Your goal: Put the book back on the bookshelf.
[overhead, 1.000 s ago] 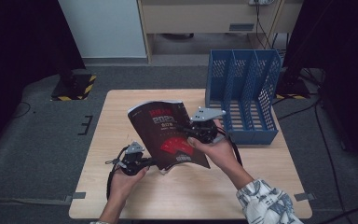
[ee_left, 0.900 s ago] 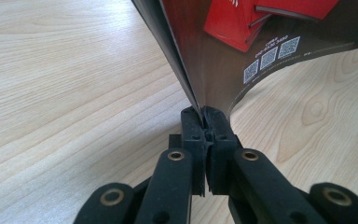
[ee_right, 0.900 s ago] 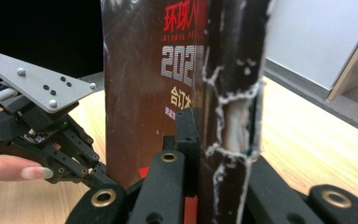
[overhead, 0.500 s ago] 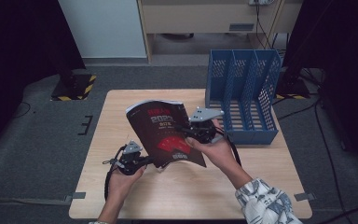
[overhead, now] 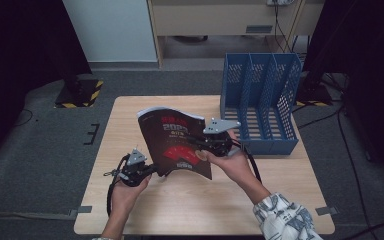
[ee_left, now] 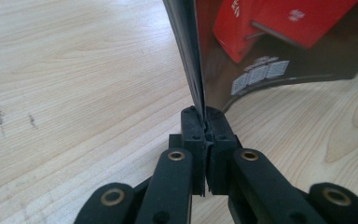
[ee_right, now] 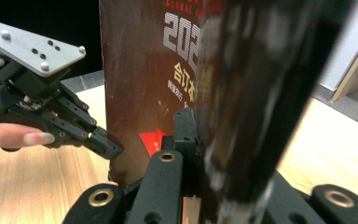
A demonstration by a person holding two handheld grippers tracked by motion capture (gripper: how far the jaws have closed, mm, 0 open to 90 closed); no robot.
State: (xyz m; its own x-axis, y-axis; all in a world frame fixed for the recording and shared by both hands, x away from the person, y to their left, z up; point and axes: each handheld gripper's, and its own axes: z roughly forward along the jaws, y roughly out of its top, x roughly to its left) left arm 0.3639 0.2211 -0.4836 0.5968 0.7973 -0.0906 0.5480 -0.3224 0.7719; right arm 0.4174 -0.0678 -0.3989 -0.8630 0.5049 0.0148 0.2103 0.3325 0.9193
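A thick paperback book (overhead: 172,142) with a dark brown cover and red graphics is held tilted above the wooden table (overhead: 130,115). My left gripper (overhead: 156,170) is shut on its lower left corner. In the left gripper view the jaws (ee_left: 204,122) pinch the book's (ee_left: 279,56) thin edge. My right gripper (overhead: 197,145) is shut on the book's right side. In the right gripper view its jaws (ee_right: 193,126) clamp the cover (ee_right: 140,70), and a blurred part of the book hides the right jaw. The left gripper (ee_right: 107,147) shows there too, at the book's far edge.
A blue mesh file rack (overhead: 262,100) with three upright slots stands at the table's back right corner, just right of the right hand. Bare tabletop lies under and in front of the book. Dark floor surrounds the table.
The left hand has edged slightly and the book's tilt has shifted a little. Both grippers keep their hold on the book.
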